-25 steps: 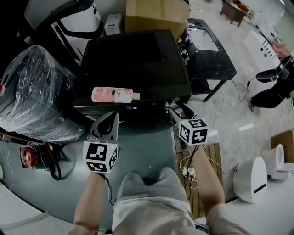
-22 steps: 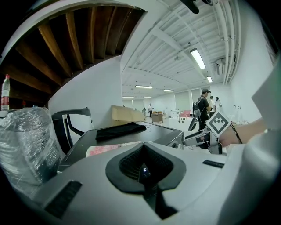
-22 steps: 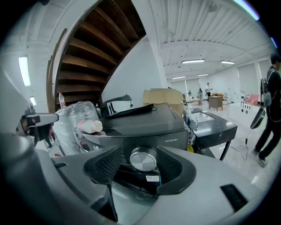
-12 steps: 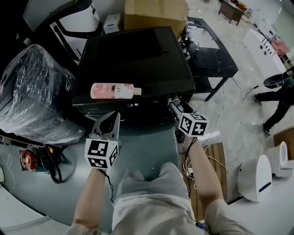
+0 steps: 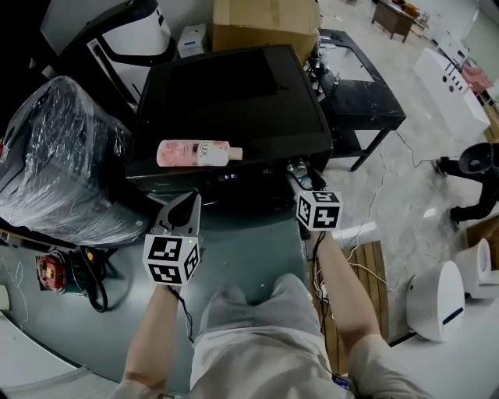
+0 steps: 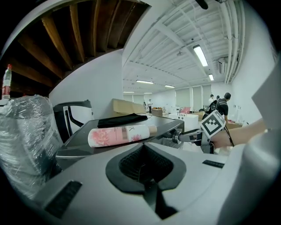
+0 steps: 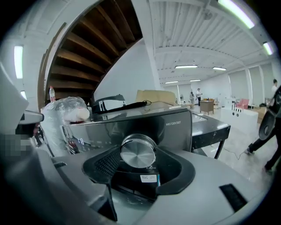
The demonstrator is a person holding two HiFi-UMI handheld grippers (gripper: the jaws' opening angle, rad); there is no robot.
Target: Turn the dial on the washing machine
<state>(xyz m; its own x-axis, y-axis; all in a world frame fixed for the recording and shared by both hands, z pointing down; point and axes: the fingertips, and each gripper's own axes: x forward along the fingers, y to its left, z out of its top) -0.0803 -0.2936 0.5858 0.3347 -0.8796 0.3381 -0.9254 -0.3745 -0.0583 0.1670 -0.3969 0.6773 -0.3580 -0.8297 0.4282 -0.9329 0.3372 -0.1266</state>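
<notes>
The black washing machine (image 5: 226, 101) stands in front of me with a pink bottle (image 5: 199, 153) lying on its lid. Its round silver dial (image 7: 138, 151) sits on the glossy front panel (image 7: 171, 127), on the right. My right gripper (image 7: 139, 170) is open around the dial, with its dark pads (image 7: 102, 166) standing clear of the dial on both sides. In the head view that gripper (image 5: 301, 179) is at the machine's front right corner. My left gripper (image 5: 189, 201) is shut and empty, held low before the machine's front, left of centre.
A plastic-wrapped bundle (image 5: 62, 148) stands left of the machine and a cardboard box (image 5: 265, 23) behind it. A black metal table (image 5: 355, 86) is on the right. Cables and a wooden pallet (image 5: 355, 273) lie on the floor by my right arm. A person (image 5: 479, 179) is at far right.
My right gripper's marker cube has shifted slightly up and left, closer to the machine's front corner. The left gripper has stayed put. The person at the right has walked farther right.
</notes>
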